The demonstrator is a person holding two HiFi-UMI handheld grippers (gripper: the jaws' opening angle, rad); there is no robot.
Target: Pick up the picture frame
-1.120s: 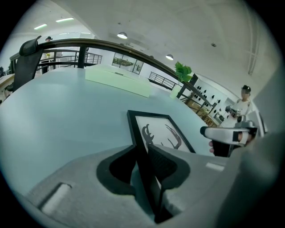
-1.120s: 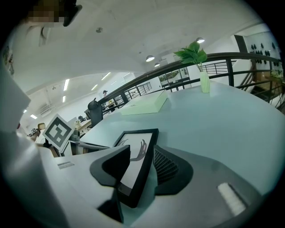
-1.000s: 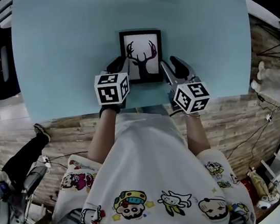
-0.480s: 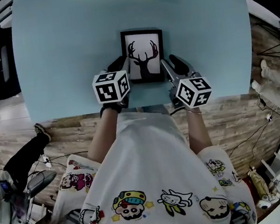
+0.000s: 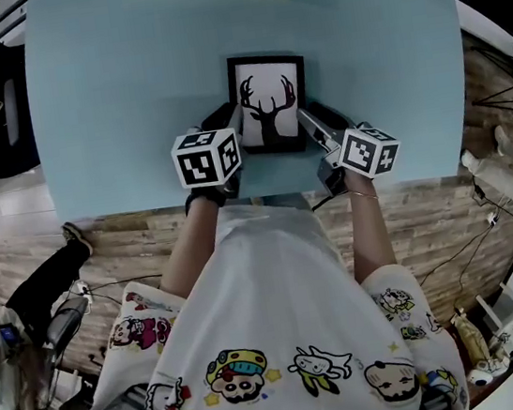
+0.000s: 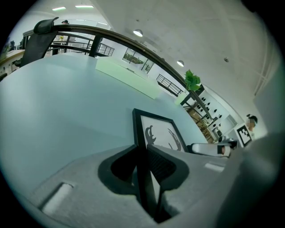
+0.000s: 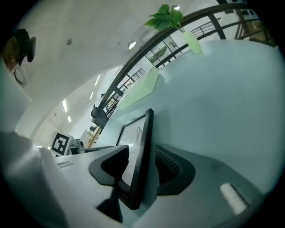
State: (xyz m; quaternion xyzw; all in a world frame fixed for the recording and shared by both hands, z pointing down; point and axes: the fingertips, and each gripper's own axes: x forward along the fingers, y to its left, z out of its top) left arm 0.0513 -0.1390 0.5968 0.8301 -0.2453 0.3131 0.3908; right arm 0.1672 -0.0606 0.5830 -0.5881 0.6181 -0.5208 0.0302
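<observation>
- Both grippers are at the picture frame [image 5: 270, 103], which sits near the front middle of the pale blue table [image 5: 109, 97] with its deer print facing up.
- The left gripper [image 6: 144, 153] has the frame's left edge between its jaws. They have just been closing and now stand narrow, pads pressed on either face of the black border — a real grip, by the look of it.
- The right gripper [image 7: 143, 156] straddles the frame's right edge, but its jaws have just been opening and stand wide. The ribbed outer pad shows a gap from the frame, so this side looks loose rather than clamped.
- Left to do: the lift itself. I cannot tell whether the frame's near edge is already off the table — the gripper views distort it, and the head view shows it roughly flat.
- I judge the task about halfway: one side is gripped, and the other needs to close before a level two-handed raise.
- Pose: both forearms [image 5: 183, 252] reach forward, roughly parallel, with the grippers angled down and in toward the frame's sides. The right marker cube [image 5: 368, 150] looks more rolled than the left.
</observation>
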